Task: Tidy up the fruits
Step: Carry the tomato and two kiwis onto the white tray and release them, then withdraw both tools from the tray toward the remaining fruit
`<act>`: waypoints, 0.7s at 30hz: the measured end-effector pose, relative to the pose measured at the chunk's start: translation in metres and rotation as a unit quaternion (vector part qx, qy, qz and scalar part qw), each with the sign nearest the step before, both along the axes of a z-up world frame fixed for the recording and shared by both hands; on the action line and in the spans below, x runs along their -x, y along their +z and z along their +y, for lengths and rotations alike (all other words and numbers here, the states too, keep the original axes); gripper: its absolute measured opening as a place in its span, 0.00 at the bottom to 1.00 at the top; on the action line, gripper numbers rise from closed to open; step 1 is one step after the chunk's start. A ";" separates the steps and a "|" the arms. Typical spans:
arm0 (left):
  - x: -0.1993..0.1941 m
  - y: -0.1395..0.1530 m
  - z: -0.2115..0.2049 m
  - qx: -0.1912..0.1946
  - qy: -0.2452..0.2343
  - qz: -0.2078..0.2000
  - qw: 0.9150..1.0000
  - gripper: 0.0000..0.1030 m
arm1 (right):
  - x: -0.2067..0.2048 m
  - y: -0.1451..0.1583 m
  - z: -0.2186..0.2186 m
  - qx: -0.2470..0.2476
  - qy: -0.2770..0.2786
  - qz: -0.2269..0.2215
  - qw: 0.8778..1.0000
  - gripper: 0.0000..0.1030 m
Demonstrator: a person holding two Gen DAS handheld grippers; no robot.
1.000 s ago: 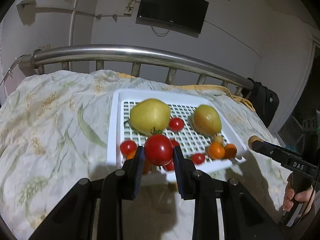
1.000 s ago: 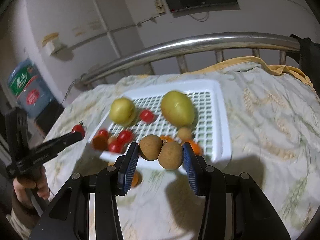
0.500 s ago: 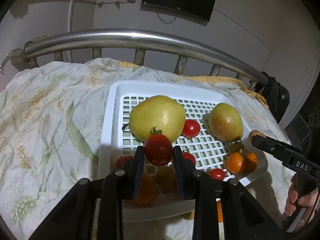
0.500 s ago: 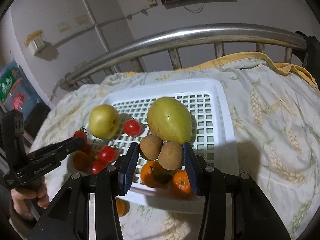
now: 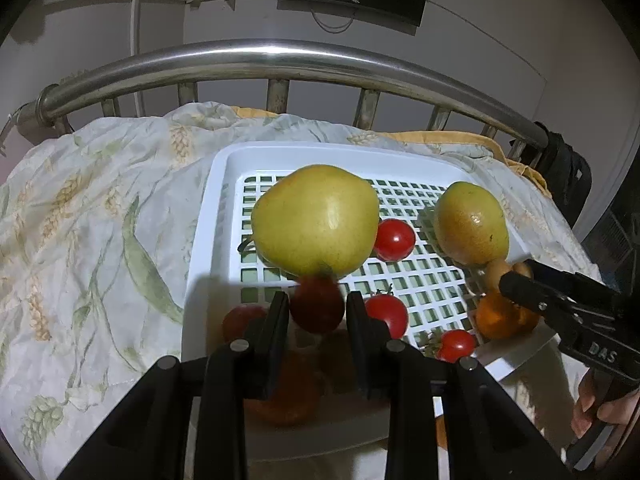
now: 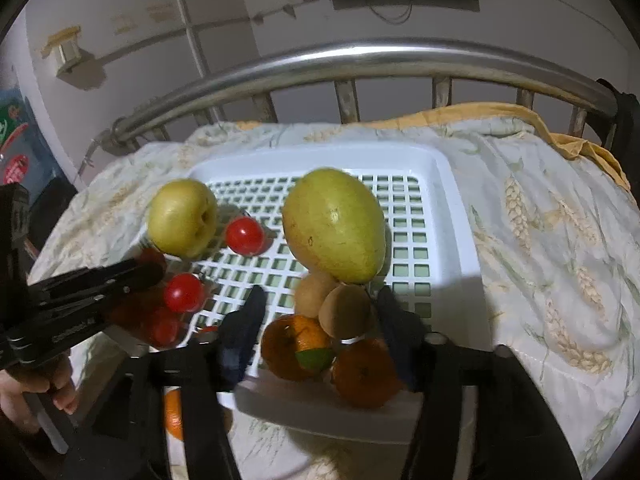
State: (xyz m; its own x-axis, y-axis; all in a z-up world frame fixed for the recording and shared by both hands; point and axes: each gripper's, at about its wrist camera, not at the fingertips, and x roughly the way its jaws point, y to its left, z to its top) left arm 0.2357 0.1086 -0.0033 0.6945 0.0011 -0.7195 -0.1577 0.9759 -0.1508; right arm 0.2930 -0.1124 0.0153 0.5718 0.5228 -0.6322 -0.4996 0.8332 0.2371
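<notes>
From the left wrist view, the left gripper (image 5: 316,312) hung over the near left part of the white slotted tray (image 5: 208,216), its jaws having just eased apart a little around a blurred red tomato (image 5: 317,305); whether the pads pressed it I cannot tell. A big yellow-green pear (image 5: 316,218) lay just beyond.

From the right wrist view, the right gripper (image 6: 320,312) had just been opening, released, with two brown round fruits (image 6: 334,306) between the fingers, touching neither, above the oranges (image 6: 296,346) at the tray's near edge, beside the mango (image 6: 334,226)
</notes>
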 end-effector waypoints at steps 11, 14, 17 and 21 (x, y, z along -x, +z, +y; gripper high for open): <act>0.070 0.061 0.005 0.030 0.012 -0.130 0.991 0.96 | 0.059 0.040 -0.038 -0.090 0.012 -0.060 0.994 0.84; 0.081 0.062 -0.002 0.025 -0.005 -0.122 0.992 0.96 | 0.080 0.039 -0.034 -0.082 0.040 -0.064 0.994 0.84; 0.088 0.056 -0.011 0.023 -0.019 -0.106 0.994 0.96 | 0.097 0.031 -0.024 -0.062 0.082 -0.056 0.993 0.84; 0.094 0.040 -0.025 0.017 -0.049 -0.072 0.996 0.96 | 0.110 0.016 -0.008 -0.031 0.124 -0.050 0.991 0.84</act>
